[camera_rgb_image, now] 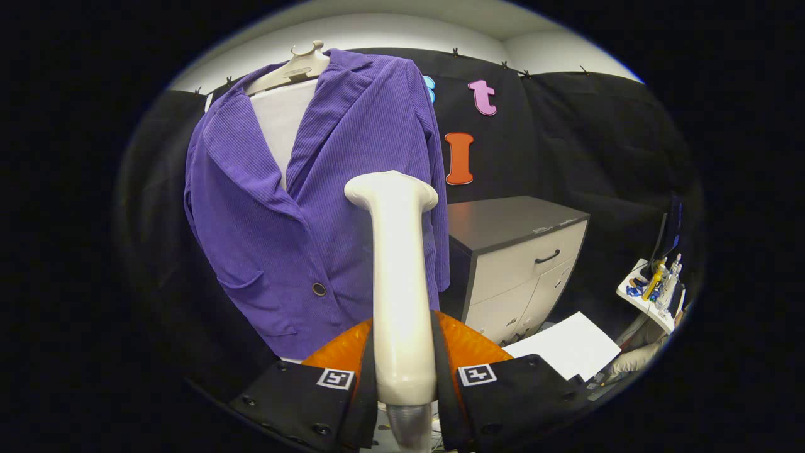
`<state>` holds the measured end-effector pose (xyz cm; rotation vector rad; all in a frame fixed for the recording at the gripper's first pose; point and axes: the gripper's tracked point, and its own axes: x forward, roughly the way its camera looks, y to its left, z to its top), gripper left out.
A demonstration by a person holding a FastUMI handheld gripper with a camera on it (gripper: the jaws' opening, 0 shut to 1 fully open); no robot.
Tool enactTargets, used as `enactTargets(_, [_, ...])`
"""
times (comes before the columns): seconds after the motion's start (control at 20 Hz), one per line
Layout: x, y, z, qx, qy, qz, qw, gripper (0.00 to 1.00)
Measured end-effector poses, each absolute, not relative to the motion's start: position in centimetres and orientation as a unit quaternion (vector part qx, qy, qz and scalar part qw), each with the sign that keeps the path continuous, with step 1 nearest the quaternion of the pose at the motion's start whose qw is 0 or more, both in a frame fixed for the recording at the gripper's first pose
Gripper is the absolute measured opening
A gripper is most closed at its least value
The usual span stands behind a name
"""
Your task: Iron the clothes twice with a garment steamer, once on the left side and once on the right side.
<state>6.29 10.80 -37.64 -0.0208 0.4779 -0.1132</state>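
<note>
A purple corduroy jacket (327,207) hangs on a pale hanger (295,66) over a white form, ahead of the fingers. The cream garment steamer (399,277) stands upright between the two fingers, its flat head up against the jacket's front panel at mid height, right of the button. My gripper (402,377) is shut on the steamer's handle, both fingers pressing its sides. The steamer's hose end shows just below the fingers.
A low cabinet (522,264) with a dark top and pale drawers stands right of the jacket. A white sheet (566,349) lies in front of it. Farther right is a small white shelf (654,292) with several tools, and a gloved hand (635,358).
</note>
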Motion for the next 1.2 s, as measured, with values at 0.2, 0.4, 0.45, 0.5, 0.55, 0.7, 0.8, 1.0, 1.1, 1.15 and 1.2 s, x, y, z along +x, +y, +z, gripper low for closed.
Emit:
enactTargets(0.2, [5.3, 10.6, -40.4, -0.013, 0.261, -0.059, 0.964, 0.47])
enactTargets(0.4, [4.1, 10.1, -42.7, -0.016, 0.283, -0.064, 0.957, 0.47])
enactTargets(0.45, [3.9, 10.0, -43.2, -0.016, 0.288, -0.066, 0.955, 0.47])
enactTargets(0.5, [3.6, 9.8, -43.8, -0.015, 0.294, -0.068, 0.953, 0.47])
enactTargets(0.55, [3.5, 9.7, -44.3, -0.015, 0.299, -0.069, 0.952, 0.47])
enactTargets(0.7, [2.7, 9.4, -45.8, -0.015, 0.312, -0.071, 0.947, 0.47])
enactTargets(0.8, [2.1, 9.1, -46.9, -0.017, 0.321, -0.073, 0.944, 0.47])
enactTargets(1.0, [0.3, 8.6, -50.0, -0.009, 0.355, -0.078, 0.932, 0.47])
enactTargets(1.1, [-0.3, 8.3, -51.5, -0.008, 0.366, -0.081, 0.927, 0.47])
enactTargets(1.15, [-0.5, 8.2, -52.0, -0.008, 0.371, -0.081, 0.925, 0.47])
enactTargets(1.2, [-0.9, 8.1, -52.7, -0.007, 0.375, -0.082, 0.923, 0.47])
